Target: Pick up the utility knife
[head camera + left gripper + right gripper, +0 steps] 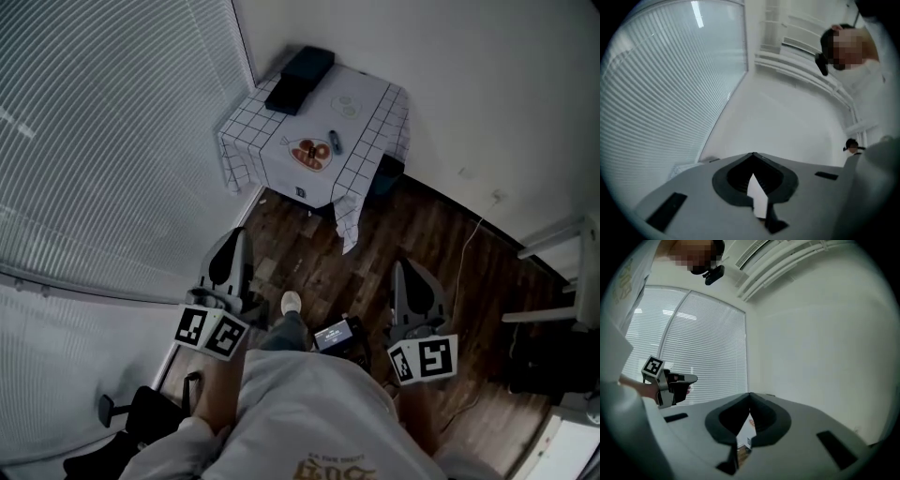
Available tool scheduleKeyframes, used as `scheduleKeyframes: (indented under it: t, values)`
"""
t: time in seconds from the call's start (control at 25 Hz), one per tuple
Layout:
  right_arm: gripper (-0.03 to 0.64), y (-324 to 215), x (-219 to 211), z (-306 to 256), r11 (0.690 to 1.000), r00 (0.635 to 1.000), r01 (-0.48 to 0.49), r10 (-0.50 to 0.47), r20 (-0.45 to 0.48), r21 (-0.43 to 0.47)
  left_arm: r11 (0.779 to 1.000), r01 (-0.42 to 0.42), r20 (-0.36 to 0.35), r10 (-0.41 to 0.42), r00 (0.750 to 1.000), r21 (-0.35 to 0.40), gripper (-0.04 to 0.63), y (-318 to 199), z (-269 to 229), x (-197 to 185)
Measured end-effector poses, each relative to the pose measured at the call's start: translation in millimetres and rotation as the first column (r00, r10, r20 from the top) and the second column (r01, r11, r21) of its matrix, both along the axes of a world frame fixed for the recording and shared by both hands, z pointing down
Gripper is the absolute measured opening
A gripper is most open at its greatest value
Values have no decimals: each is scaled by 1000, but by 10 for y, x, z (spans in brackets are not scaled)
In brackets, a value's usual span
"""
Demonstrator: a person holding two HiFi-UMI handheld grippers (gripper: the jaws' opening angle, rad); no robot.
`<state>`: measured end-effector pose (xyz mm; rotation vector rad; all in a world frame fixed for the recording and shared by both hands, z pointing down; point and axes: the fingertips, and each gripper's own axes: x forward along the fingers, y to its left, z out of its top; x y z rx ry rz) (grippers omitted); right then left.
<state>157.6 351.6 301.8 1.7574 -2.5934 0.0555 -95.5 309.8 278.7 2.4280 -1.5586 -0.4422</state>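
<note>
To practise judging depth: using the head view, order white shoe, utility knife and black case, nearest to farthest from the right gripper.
1. White shoe, on the floor, left of the right gripper.
2. Utility knife, on the table ahead.
3. Black case, table's far corner.

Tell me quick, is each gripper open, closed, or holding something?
Left gripper: closed, holding nothing.
Right gripper: closed, holding nothing.
</note>
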Motion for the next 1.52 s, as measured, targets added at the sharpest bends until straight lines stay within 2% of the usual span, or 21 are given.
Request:
scheduleKeyframes:
  t: [0.04, 0.08, 0.16, 0.2, 0.24, 0.48, 0.96, 1.24, 1.36, 1.52]
  values:
    - [3, -39, 0, 18, 1000, 1000, -1, 1, 0, -7, 1000, 1, -6, -1, 1000, 3, 8, -40, 4, -15]
    - [3, -89, 4, 39, 1000, 1000, -3, 3, -1, -14, 1000, 2, 45, -2, 999, 7, 8, -89, 24, 7]
    - [3, -211, 8, 89, 1000, 1000, -10, 10, -3, -29, 1000, -8, 220, 6, 975, 9, 8, -215, 104, 123]
    - [3, -279, 4, 117, 999, 1000, -14, 14, -5, -37, 1000, -22, 284, 19, 959, 9, 8, -283, 141, 186]
    - [3, -351, -7, 144, 999, 1000, -18, 17, -8, -42, 999, -38, 317, 33, 948, 11, 8, -353, 170, 233]
    - [3, -825, -85, 164, 998, 999, -33, 31, -39, -53, 997, -69, 386, 53, 921, 26, 8, -926, 331, 262]
    - [3, -1800, -540, 165, 996, 995, -73, 69, -66, -54, 994, -109, 406, 91, 909, 22, 8, -2008, 332, -118]
    - [3, -2116, -734, 285, 991, 996, -83, 78, -51, -107, 986, -169, 409, 156, 899, -3, 8, -2347, 371, -217]
    - [3, -2245, -784, 354, 989, 995, -75, 66, -73, -131, 983, -181, 400, 166, 901, -1, 8, -2471, 400, -231]
    - [3, -2486, -809, 420, 989, 994, -57, 44, -96, -138, 985, -175, 422, 160, 892, -4, 8, -2657, 465, -215]
